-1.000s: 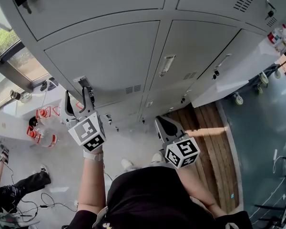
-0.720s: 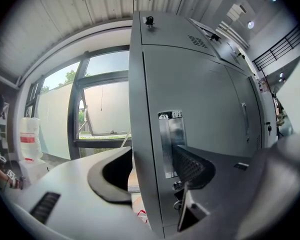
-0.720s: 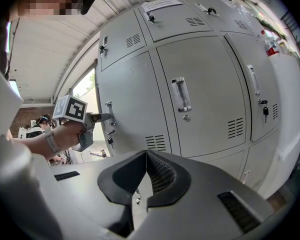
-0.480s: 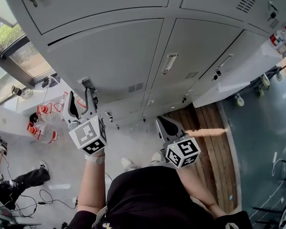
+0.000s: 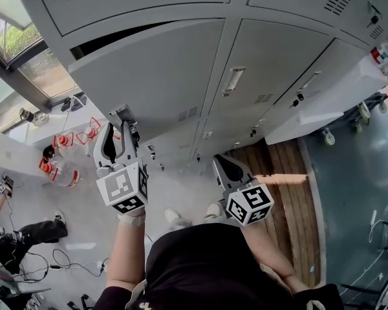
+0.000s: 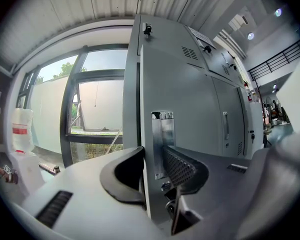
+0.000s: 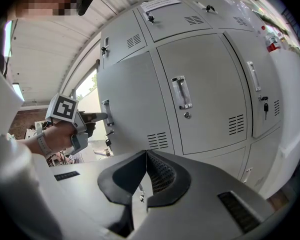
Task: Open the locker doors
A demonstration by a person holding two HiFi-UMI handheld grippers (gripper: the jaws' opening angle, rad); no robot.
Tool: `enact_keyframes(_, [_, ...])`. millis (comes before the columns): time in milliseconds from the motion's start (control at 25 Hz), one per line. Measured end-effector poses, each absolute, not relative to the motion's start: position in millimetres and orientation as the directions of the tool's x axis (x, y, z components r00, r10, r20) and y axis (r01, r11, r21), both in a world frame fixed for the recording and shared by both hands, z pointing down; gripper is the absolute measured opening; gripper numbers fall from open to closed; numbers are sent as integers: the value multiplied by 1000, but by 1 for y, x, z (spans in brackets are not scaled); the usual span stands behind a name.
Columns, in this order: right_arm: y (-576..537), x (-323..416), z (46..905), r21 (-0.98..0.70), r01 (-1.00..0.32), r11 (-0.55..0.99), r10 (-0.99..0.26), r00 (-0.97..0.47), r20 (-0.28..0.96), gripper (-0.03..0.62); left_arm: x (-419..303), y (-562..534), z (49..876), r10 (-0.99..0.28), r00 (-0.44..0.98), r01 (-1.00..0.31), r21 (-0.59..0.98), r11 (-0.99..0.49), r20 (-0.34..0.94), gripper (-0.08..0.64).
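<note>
Left claw [image 5: 118, 131]: jaws just been closing, now clamped on bright metal handle [image 6: 162, 134] at left edge of locker door [image 5: 155, 76]. Door ajar, dark gap along its upper edge. Right claw [image 5: 224, 164]: jaws fully together, nothing held, apart from lockers. Locker bank [image 5: 278, 50]: grey painted sheet metal, flat rectangular doors, slotted vents, vertical bar handles. Room: window [image 5: 16, 37] at left, pale floor [image 5: 84, 237] near it, wood-plank strip [image 5: 284, 179] at right, dark glossy floor [image 5: 355, 166] beyond.
</note>
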State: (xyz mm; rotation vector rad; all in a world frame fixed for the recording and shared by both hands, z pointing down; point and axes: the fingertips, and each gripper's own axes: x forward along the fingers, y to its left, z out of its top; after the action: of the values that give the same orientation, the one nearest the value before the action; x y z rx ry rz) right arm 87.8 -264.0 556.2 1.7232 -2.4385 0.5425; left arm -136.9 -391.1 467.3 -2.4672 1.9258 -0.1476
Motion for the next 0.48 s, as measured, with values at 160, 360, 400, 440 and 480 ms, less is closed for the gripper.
enact_keyframes(160, [-259, 83, 560, -235, -927, 292, -888, -353, 293, 28, -132, -374, 467, -963, 259, -963, -54, -263, 70, 133])
enact_keyframes(360, [-251, 71, 564, -238, -929, 284, -889, -348, 298, 28, -128, -354, 465, -943, 325, -943, -48, -329, 70, 117])
enact_keyframes(400, [-249, 69, 565, -240, -930, 279, -890, -344, 300, 28, -127, -350, 465, -937, 341, -938, -42, -345, 68, 110])
enact_keyframes(440, [-248, 67, 567, -241, -931, 272, -891, -339, 302, 28, -126, -347, 464, -932, 357, -932, -34, -360, 66, 104])
enact_keyframes(480, [-246, 66, 568, -243, -933, 264, -893, -332, 303, 28, -125, -344, 464, -926, 373, -927, -28, -375, 63, 101])
